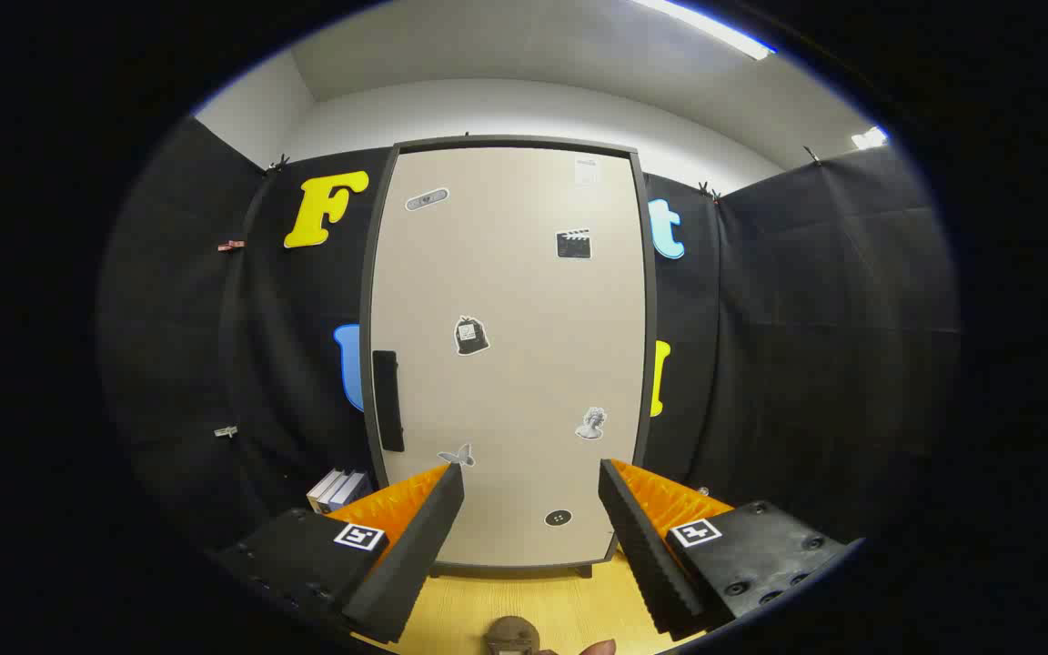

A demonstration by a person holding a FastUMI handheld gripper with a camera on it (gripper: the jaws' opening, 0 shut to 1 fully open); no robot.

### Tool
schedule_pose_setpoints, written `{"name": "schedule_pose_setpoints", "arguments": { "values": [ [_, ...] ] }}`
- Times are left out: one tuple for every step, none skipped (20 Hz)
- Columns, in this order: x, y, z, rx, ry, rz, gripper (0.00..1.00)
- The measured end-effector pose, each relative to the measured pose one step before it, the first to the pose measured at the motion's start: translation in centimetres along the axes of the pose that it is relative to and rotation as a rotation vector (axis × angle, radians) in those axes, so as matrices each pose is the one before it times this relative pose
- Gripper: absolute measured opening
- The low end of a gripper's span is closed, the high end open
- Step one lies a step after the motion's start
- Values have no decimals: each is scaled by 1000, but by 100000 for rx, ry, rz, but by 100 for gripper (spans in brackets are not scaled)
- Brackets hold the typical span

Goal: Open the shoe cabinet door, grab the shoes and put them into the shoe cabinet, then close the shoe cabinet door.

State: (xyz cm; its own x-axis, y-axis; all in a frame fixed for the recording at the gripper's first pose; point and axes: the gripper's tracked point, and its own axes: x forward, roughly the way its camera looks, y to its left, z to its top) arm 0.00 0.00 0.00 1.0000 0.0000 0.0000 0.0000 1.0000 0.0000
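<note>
While I hold my gripper [531, 509] level with its fingers spread wide and nothing between them, the shoe cabinet [508, 355] stands straight ahead at twelve o'clock, well beyond the fingertips. Its pale door [524, 309] is shut flat inside a dark frame, and it fills the gap I see between my two fingers. A dark upright handle [387, 400] sits on the door's left edge, at about ten o'clock from my left fingertip. Several small stickers [471, 336] are scattered over the door, one near the middle, one just above my left fingertip, and a round one low down between the fingers. The cabinet rests on a light wooden floor [524, 605] that runs back toward me under the gripper. At about nine o'clock, low beside the cabinet and just past my left finger, a few books [337, 489] stand close against the black cloth wall. At six o'clock, right under the gripper, a small brown round thing [510, 634] shows, too cut off for me to tell what it is.
</note>
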Motion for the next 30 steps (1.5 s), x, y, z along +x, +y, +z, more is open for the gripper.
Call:
{"name": "schedule_pose_setpoints", "arguments": {
  "values": [
    [-49,62,73,-32,-282,22,98],
    [-12,62,57,98,-163,68,98],
    [28,8,-34,18,54,42,98],
    [-38,15,54,92,12,-97,98],
    [-5,18,-57,11,269,-63,98],
    [32,35,-37,-115,326,128,98],
    [16,22,-31,-171,132,74,98],
    [-13,47,117,-163,-142,-101,98],
    [53,23,-51,-12,-72,-44,98],
    [19,121,66,-65,27,76,98],
    [-37,70,-104,-173,101,-32,98],
    [8,127,10,-261,173,-7,98],
    [-34,-62,-79,-242,14,-54,98],
    [-6,157,9,-153,53,-31,98],
    [21,143,44,-19,-71,39,98],
    [23,118,99,35,-140,16,98],
    [115,202,92,54,-175,99,98],
    [116,319,221,123,-401,142,98],
    [213,416,346,176,-495,368,98],
    [336,486,335,80,-672,483,98],
    [443,712,240,-10,-337,696,97],
    [453,717,203,279,33,773,97],
    [572,870,212,699,-61,1166,98],
    [652,989,71,844,352,1150,98],
    [657,846,150,883,-122,1176,98],
    [730,1002,231,559,-222,958,98],
    [931,789,183,173,-684,753,98],
    [999,961,173,201,-423,793,98],
    [899,811,-158,561,177,899,98],
    [1026,791,-312,837,502,1034,98]
  ]
}}
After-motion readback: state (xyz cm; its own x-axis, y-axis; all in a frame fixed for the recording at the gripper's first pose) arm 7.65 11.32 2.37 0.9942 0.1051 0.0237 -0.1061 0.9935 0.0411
